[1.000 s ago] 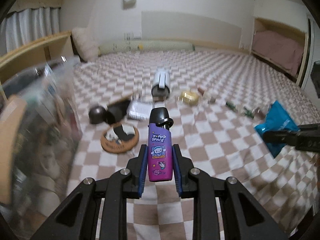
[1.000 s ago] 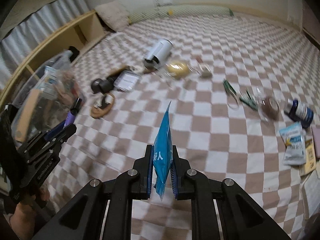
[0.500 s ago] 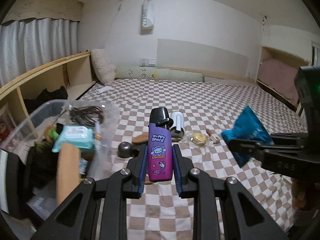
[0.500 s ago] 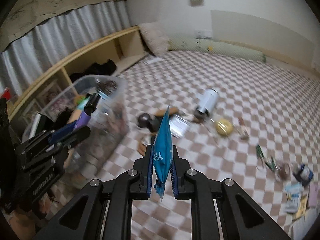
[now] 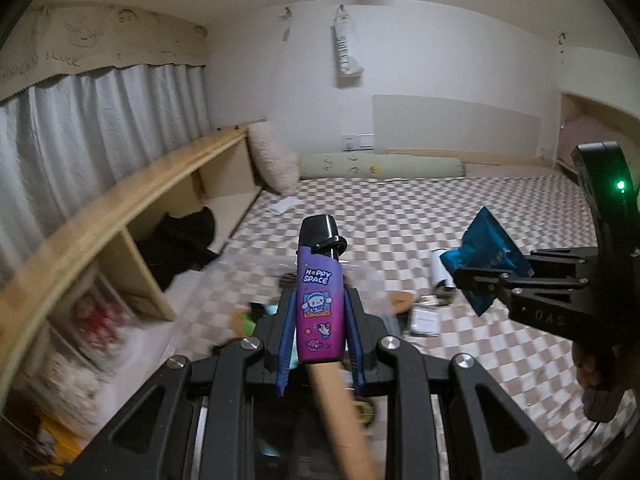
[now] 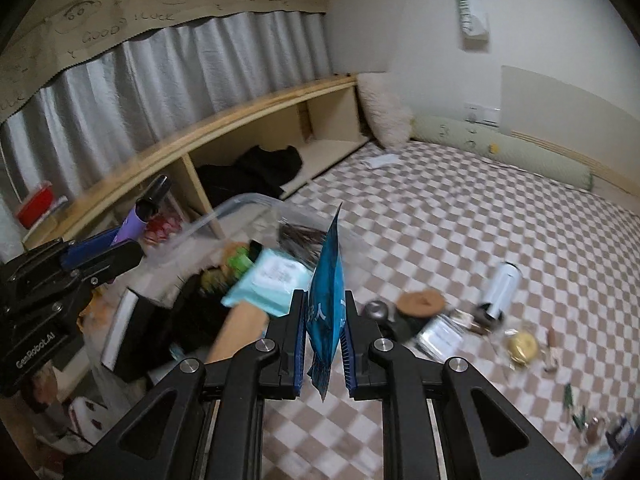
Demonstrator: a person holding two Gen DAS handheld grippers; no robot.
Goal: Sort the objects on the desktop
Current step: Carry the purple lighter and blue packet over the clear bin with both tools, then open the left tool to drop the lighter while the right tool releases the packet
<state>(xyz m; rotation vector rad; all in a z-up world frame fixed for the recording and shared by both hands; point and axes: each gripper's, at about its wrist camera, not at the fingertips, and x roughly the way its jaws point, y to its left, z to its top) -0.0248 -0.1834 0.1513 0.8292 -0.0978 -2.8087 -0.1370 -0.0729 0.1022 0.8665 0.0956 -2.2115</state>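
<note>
The checkered bedspread (image 6: 500, 240) fills the room ahead of you, with a long wooden shelf (image 6: 240, 128) running along its left edge under grey curtains (image 6: 160, 92). At the near left end of the bedspread, below your grippers, sits the clear plastic bin (image 6: 236, 204), already crowded with a pale blue wipes pack (image 6: 272, 280), a bundle of dark cable (image 6: 304, 240) and other blurred things. Farther right on the bedspread lie the unsorted items: a white cylinder (image 6: 502, 286), a round brown coaster (image 6: 420, 304), a yellow round object (image 6: 522, 346) and more small bits toward the near right corner, too blurred to name.

Your left gripper (image 5: 320, 340) has its jaws narrowed tight onto the purple lighter (image 5: 320, 308), which stands upright between the blue pads, black cap up, over the bin's blurred contents. Your right gripper (image 6: 324, 344) is pinched almost closed on the blue snack packet (image 6: 326, 300), held edge-on and upright just above the bin's near right side
</note>
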